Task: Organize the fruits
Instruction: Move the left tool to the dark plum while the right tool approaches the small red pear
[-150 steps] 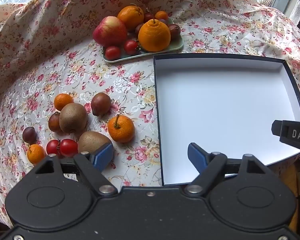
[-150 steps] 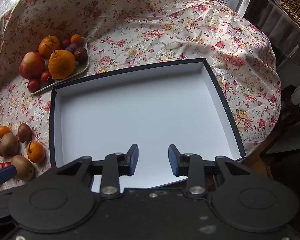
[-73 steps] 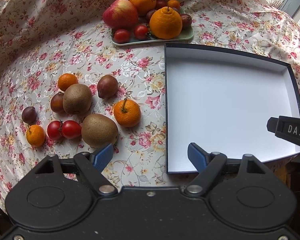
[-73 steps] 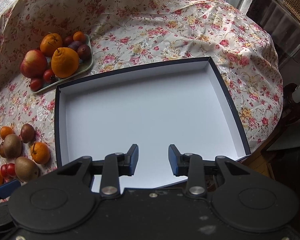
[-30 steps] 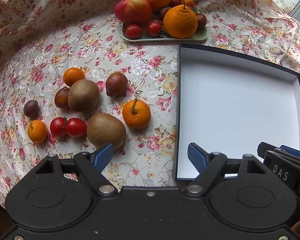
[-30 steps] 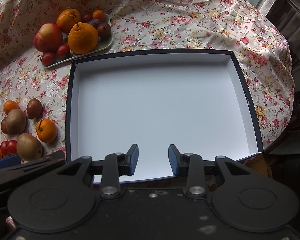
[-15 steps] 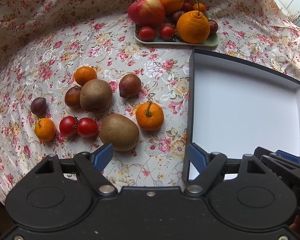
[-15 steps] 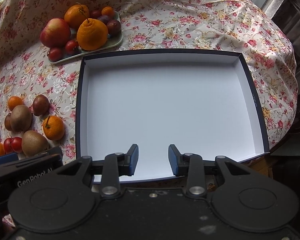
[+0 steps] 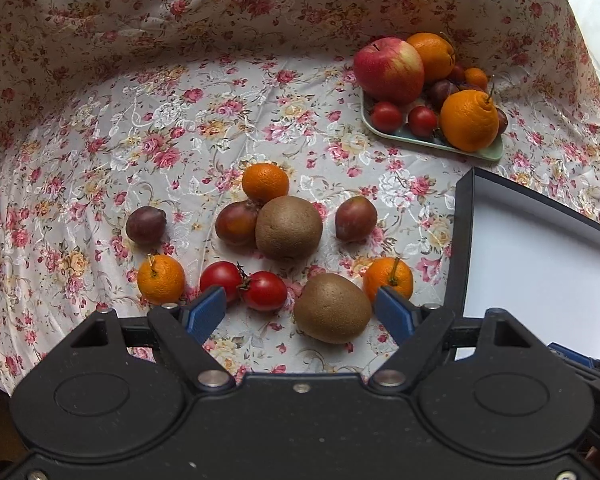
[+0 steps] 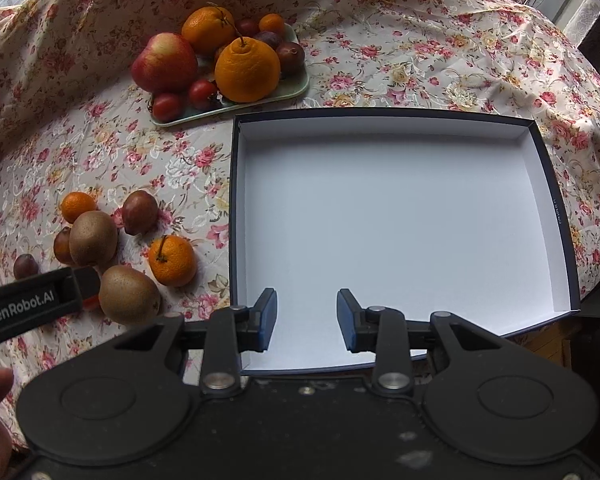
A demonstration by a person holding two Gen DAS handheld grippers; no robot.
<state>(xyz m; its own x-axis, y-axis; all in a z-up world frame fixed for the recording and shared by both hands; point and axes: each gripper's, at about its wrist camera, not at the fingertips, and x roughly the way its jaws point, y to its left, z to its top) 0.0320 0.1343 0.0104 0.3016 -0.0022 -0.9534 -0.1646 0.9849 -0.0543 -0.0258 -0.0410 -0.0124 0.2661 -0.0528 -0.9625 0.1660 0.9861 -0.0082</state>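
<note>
Loose fruit lies on the floral cloth: two kiwis [image 9: 332, 307] [image 9: 289, 227], tangerines [image 9: 388, 277] [image 9: 265, 182] [image 9: 161, 279], two tomatoes [image 9: 263, 290] and dark plums [image 9: 355, 218]. My left gripper [image 9: 300, 312] is open and empty, just above the near kiwi, which sits between its fingertips. The empty white box with dark rim [image 10: 396, 216] lies to the right. My right gripper [image 10: 307, 319] is open and empty over the box's near edge.
A pale green tray [image 9: 428, 140] at the back holds an apple [image 9: 389, 69], large oranges [image 9: 469, 120], tomatoes and plums; it also shows in the right wrist view [image 10: 228, 108]. The cloth rises in folds behind. The table edge drops off right of the box.
My left gripper has swung left from the box toward the loose fruit, so the near kiwi now sits between its fingertips. My right gripper has shifted slightly left over the box.
</note>
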